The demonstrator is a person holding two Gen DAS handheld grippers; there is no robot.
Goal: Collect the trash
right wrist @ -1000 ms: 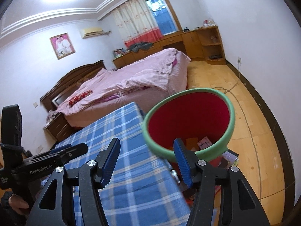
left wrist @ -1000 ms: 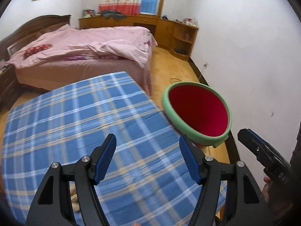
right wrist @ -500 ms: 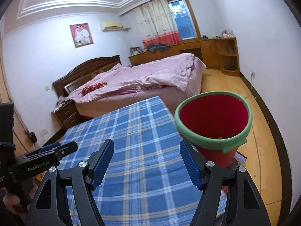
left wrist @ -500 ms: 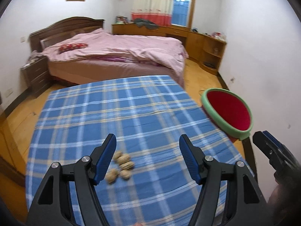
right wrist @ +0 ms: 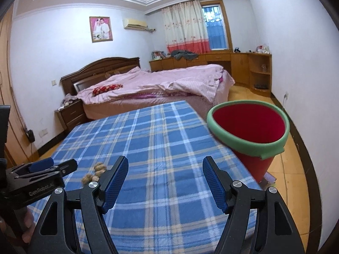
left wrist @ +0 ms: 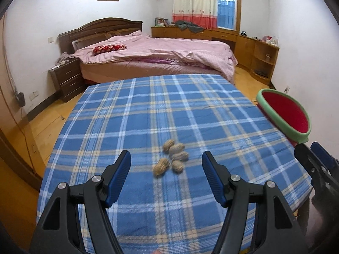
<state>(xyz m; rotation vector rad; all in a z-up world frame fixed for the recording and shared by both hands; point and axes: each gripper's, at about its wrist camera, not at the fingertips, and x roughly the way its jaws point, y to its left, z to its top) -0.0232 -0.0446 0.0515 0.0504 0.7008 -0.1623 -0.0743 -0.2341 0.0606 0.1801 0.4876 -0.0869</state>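
Observation:
Several brown nut shells (left wrist: 172, 157) lie in a cluster on the blue plaid tablecloth (left wrist: 148, 110), just ahead of my left gripper (left wrist: 166, 165), which is open and empty above the cloth. In the right wrist view the shells (right wrist: 95, 172) sit left of my right gripper (right wrist: 165, 168), also open with nothing between its fingers. A red bin with a green rim (right wrist: 252, 135) stands off the table's right edge; in the left wrist view that bin (left wrist: 286, 114) is at the right.
Beyond the table is a bed with a pink cover (left wrist: 152, 53), a dark nightstand (left wrist: 67, 78) at its left and wooden cabinets (left wrist: 254, 50) along the far wall. Wooden floor (right wrist: 292, 180) surrounds the bin, with small items lying at its base.
Both views swung left and back from the bin toward the table. The nut shells came into sight and now lie ahead of the left gripper. The right jaws stand wider than a second ago.

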